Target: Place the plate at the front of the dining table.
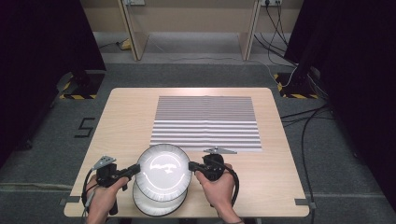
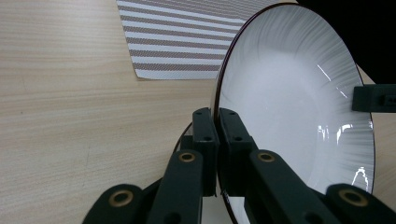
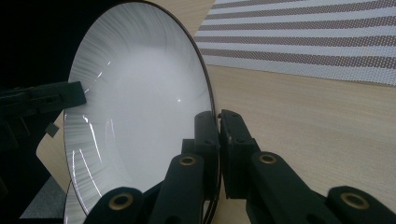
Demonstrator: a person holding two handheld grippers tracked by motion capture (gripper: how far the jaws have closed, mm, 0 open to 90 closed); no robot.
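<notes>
Plate [image 1: 164,169] is held up over the near edge of the table [image 1: 126,121], just above a second plate [image 1: 156,203] that lies flat under it. Its left rim is pinched by the left gripper [image 1: 136,169], whose jaws are pressed tight on the thin edge, and its right rim is pinched the same way by the right gripper [image 1: 192,165]. The white inside of the plate is turned up, and a striped mat [image 1: 205,122] is seen lying farther back on the table, apart from both plates.
</notes>
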